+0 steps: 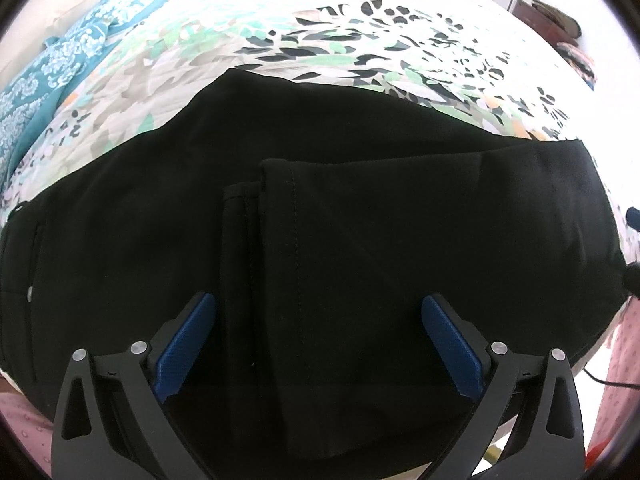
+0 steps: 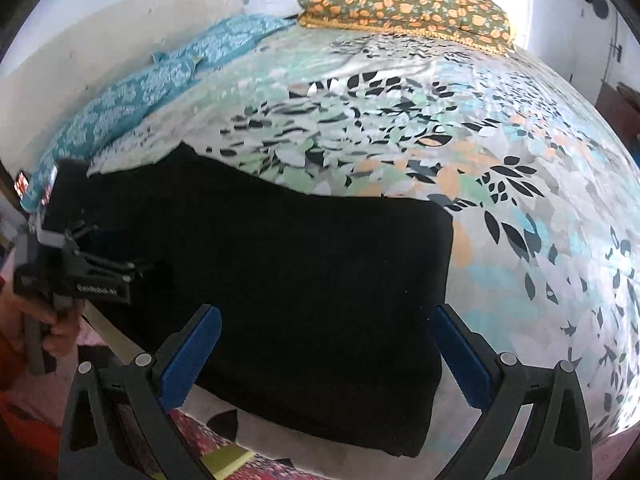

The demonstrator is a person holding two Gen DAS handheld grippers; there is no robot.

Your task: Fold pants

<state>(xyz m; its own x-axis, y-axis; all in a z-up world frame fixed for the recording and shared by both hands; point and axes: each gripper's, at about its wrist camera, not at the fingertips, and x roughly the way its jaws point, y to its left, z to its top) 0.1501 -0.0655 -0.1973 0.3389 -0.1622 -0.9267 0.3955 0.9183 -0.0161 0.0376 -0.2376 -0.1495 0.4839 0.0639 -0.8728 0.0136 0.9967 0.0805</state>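
Note:
Black pants (image 1: 320, 220) lie folded on the leaf-print bedspread (image 1: 320, 28), with the hemmed leg ends (image 1: 280, 184) laid back over the upper part. My left gripper (image 1: 318, 312) hovers open just above the folded cloth, holding nothing. In the right wrist view the pants (image 2: 280, 272) lie as a dark rectangle near the bed's front edge. My right gripper (image 2: 328, 320) is open over their near right part, empty. The left gripper (image 2: 92, 276) also shows at the left of that view, held in a hand.
A teal patterned cloth (image 2: 140, 92) lies along the bed's left side by the wall. An orange-flowered pillow (image 2: 404, 4) sits at the head of the bed. Pink fabric (image 1: 616, 360) hangs at the front right edge. A dark cabinet (image 1: 548, 20) stands at the far right.

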